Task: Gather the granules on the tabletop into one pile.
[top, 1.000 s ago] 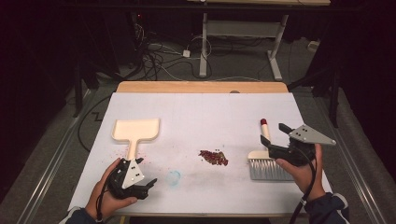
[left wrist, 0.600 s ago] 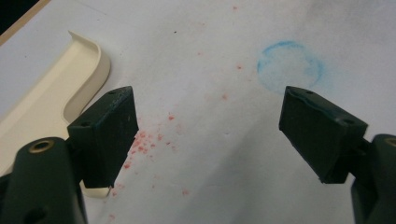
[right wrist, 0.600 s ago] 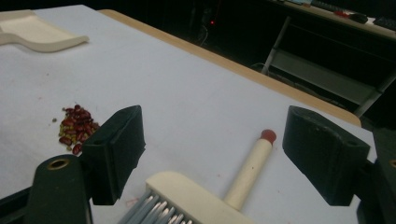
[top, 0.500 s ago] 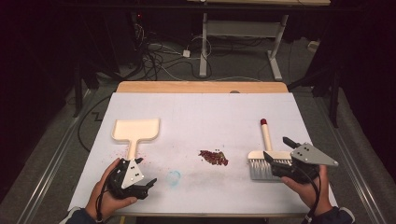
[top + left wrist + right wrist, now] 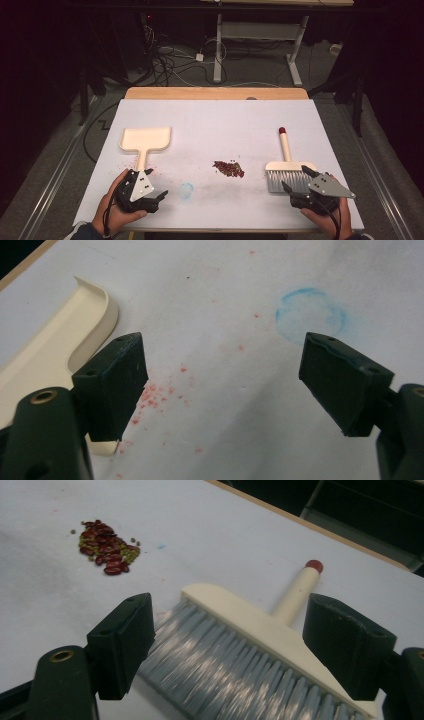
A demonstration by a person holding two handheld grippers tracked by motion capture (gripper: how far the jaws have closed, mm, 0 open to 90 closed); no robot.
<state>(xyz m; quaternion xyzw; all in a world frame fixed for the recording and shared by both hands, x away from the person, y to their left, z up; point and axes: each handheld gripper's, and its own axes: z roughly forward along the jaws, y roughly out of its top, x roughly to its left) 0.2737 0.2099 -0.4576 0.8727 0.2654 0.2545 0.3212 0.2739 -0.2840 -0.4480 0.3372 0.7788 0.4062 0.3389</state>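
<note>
Both claws wide, empty. Right gripper (image 5: 296,186) parked at brush (image 5: 289,174) bristles, likely for a grab. Left gripper (image 5: 156,199) sat by dustpan (image 5: 145,140) handle. Beans (image 5: 229,168) piled between tools, ready for sweeping.

From my high view, the table (image 5: 215,120) ran away from me. The dustpan (image 5: 145,140) lay on its left side, handle pointing toward me. My left gripper (image 5: 159,196) sat near the table's front edge, just in front of that handle. The pile of beans (image 5: 229,168) lay near the middle. To its right lay the brush (image 5: 288,170), bristles toward me, handle pointing away. My right gripper (image 5: 292,181) sat just in front of the bristles.
</note>
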